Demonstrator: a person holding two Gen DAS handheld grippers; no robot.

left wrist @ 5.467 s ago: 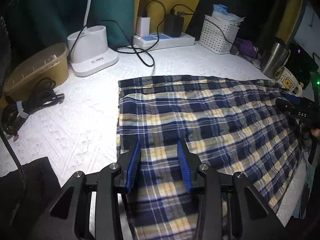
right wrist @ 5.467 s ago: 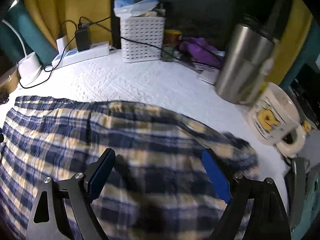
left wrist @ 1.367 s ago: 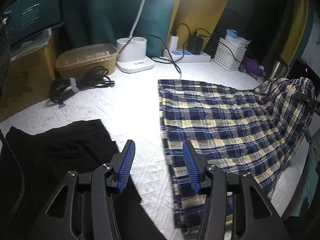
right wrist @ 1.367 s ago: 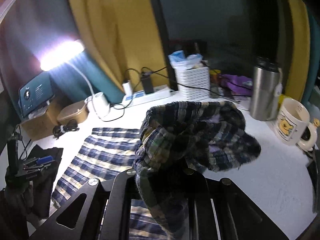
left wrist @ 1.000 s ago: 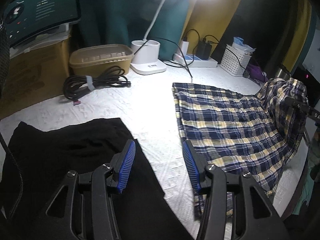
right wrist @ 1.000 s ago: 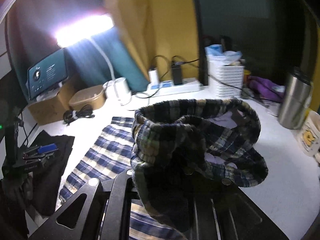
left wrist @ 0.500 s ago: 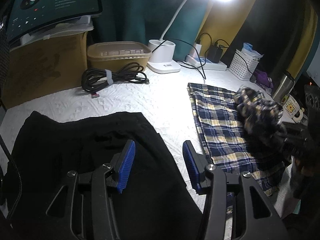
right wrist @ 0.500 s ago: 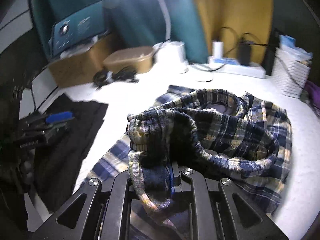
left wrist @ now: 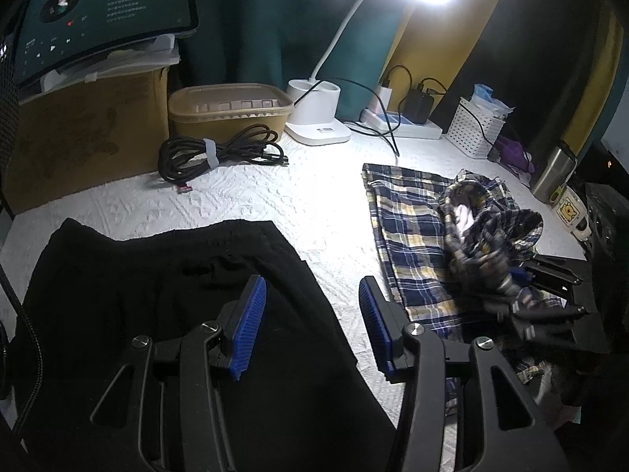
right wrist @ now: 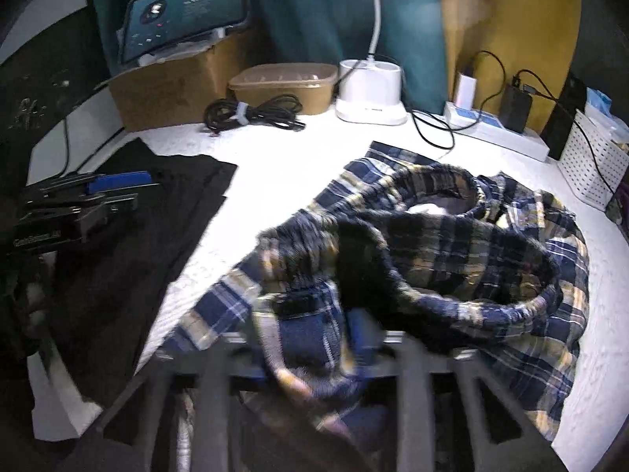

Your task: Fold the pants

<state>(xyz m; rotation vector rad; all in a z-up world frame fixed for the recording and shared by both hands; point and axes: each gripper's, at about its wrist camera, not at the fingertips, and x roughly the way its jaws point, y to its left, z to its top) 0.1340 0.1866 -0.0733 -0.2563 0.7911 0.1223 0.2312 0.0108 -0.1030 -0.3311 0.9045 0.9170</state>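
Observation:
The blue, yellow and white plaid pants [left wrist: 409, 228] lie on the white textured tabletop, with their waistband end bunched and doubled over the leg part [right wrist: 452, 236]. My right gripper [right wrist: 314, 338] is shut on the plaid fabric at the near edge; it also shows in the left wrist view [left wrist: 550, 287]. My left gripper [left wrist: 310, 322] is open and empty, above black pants [left wrist: 177, 295] at the left. It shows blurred in the right wrist view [right wrist: 78, 204].
A coiled black cable [left wrist: 212, 153], a tan lidded box [left wrist: 230, 112], a white lamp base [left wrist: 316, 118], a power strip [left wrist: 405, 128] and a white basket [left wrist: 477, 128] line the back. A steel tumbler [left wrist: 554, 173] and a mug [left wrist: 572, 212] stand at the right.
My right gripper has carried the waistband end leftward over the plaid legs and lowered it. My left gripper has pulled back to the left over the black pants and stays open.

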